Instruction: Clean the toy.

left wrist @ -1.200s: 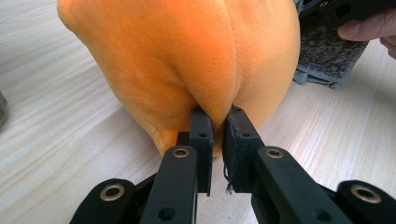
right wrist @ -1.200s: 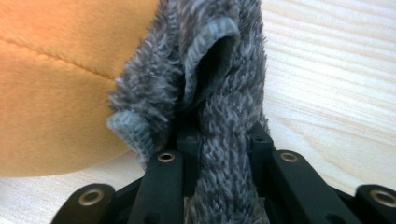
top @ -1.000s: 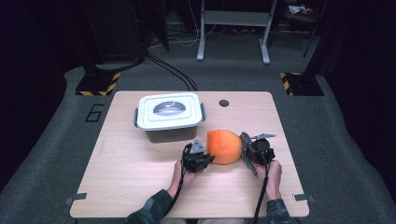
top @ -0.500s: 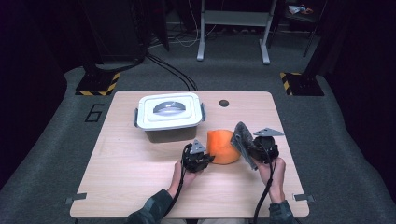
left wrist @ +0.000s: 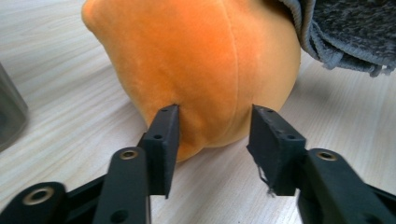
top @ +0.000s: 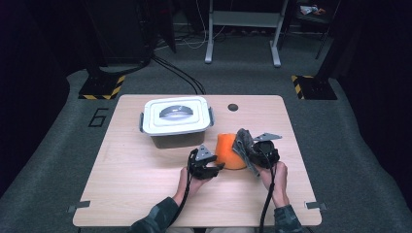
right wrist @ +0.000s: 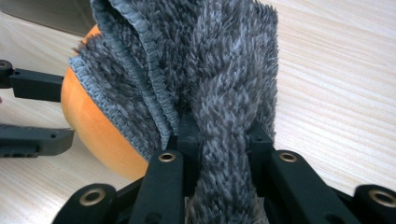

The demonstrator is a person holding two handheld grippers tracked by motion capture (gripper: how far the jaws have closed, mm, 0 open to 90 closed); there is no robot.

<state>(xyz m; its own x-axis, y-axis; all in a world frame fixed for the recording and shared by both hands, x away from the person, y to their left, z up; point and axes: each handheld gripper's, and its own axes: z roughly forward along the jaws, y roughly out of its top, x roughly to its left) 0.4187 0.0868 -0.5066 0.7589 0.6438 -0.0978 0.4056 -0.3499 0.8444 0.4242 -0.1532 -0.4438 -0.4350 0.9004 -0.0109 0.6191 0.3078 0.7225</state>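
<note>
An orange plush toy (top: 228, 151) sits on the wooden worktop (top: 126, 184), just in front of a grey lidded box (top: 176, 120) and between the two hands. In the left gripper view the toy (left wrist: 201, 65) rises just beyond the jaw tips, its rounded underside resting on the wood.

The left tongs (top: 217, 166) lie low on the worktop at the near left side of the toy. Their jaws have just been opening and now stand apart. One tip is at the toy's surface and the other is off to the side of it, so nothing is pinched between them (left wrist: 215, 122). The person's left hand (top: 190, 180) holds them from behind, with a cable running back along the sleeve.

The right tongs (top: 247, 154) are closed on a grey fluffy cloth (top: 243, 141). In the right gripper view a thick fold of the cloth (right wrist: 219, 93) is squeezed between the two jaws (right wrist: 223, 135), and the rest fans upward and to the left, draping against the right side of the toy (right wrist: 100, 135). From the left gripper view the hemmed edge of the cloth (left wrist: 345, 32) hangs over the toy's upper right. The right hand (top: 277, 177) grips those tongs on the near right part of the worktop.

A small dark round hole (top: 233, 107) is set in the worktop beyond the toy, to the right of the box.
</note>
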